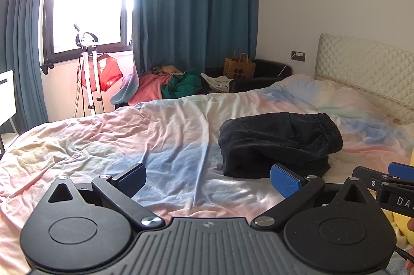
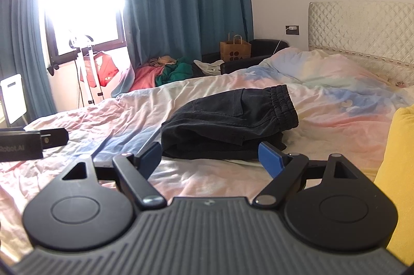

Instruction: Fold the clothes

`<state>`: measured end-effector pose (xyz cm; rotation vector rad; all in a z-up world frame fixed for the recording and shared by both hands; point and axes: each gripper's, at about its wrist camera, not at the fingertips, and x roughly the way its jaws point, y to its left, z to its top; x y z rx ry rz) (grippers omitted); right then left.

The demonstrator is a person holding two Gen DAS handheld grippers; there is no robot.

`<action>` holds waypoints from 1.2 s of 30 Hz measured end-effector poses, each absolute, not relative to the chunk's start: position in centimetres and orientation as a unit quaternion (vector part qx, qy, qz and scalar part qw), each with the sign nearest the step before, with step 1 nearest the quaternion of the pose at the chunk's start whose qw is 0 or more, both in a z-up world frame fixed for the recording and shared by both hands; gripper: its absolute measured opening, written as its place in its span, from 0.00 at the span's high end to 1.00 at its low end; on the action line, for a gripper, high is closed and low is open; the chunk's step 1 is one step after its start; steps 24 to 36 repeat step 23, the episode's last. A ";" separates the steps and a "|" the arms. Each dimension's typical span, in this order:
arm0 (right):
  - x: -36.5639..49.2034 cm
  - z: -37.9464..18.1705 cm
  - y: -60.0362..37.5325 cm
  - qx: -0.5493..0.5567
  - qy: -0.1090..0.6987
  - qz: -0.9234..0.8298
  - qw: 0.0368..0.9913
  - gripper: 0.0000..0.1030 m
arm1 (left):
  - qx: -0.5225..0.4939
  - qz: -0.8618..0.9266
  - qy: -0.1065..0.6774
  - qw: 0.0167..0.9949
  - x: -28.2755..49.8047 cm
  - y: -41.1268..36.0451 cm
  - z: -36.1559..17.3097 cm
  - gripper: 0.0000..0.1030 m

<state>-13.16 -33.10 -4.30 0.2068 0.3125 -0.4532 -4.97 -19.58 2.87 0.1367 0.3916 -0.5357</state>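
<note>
A pair of black trousers (image 1: 279,143) lies folded in a compact stack on the pastel bedsheet (image 1: 129,135), elastic waistband toward the headboard. My left gripper (image 1: 209,179) is open just short of the stack's near edge, nothing between its blue-padded fingers. In the right wrist view the same folded trousers (image 2: 230,119) sit straight ahead, and my right gripper (image 2: 209,158) is open in front of them, holding nothing. The right gripper's tip (image 1: 388,179) shows at the left view's right edge; the left gripper's tip (image 2: 38,143) shows at the right view's left edge.
A quilted headboard (image 2: 362,36) stands at the right. Beyond the bed lie a heap of clothes (image 1: 168,88), a paper bag (image 1: 238,66) on a dark chair, and a white stand with a red garment (image 1: 101,70) by the window. A yellow cushion (image 2: 398,163) lies at right.
</note>
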 end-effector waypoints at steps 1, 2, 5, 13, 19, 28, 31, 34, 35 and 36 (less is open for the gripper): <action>-13.2 -4.3 -33.1 0.102 0.153 -0.224 0.957 0.19 | 0.069 -0.261 0.191 0.944 -5.0 -19.6 2.8 0.00; -13.3 -4.4 -33.1 0.103 0.151 -0.226 0.957 0.19 | 0.071 -0.260 0.190 0.944 -5.1 -19.7 2.8 0.00; -13.4 -4.4 -33.3 0.109 0.151 -0.228 0.956 0.19 | 0.078 -0.259 0.190 0.944 -5.2 -20.0 2.7 0.00; -13.4 -4.6 -33.4 0.114 0.154 -0.226 0.955 0.19 | 0.085 -0.251 0.186 0.946 -5.5 -20.1 2.6 0.00; -13.5 -4.6 -33.3 0.114 0.156 -0.227 0.955 0.19 | 0.090 -0.253 0.189 0.944 -5.6 -20.2 2.3 0.00; -13.6 -4.6 -33.4 0.117 0.155 -0.227 0.954 0.19 | 0.090 -0.257 0.191 0.943 -5.6 -20.1 2.1 0.00; -13.6 -4.6 -33.4 0.117 0.155 -0.227 0.954 0.19 | 0.090 -0.257 0.191 0.943 -5.6 -20.1 2.1 0.00; -13.6 -4.6 -33.4 0.117 0.155 -0.227 0.954 0.19 | 0.090 -0.257 0.191 0.943 -5.6 -20.1 2.1 0.00; -13.6 -4.6 -33.4 0.117 0.155 -0.227 0.954 0.19 | 0.090 -0.257 0.191 0.943 -5.6 -20.1 2.1 0.00; -13.6 -4.6 -33.4 0.117 0.155 -0.227 0.954 0.19 | 0.090 -0.257 0.191 0.943 -5.6 -20.1 2.1 0.00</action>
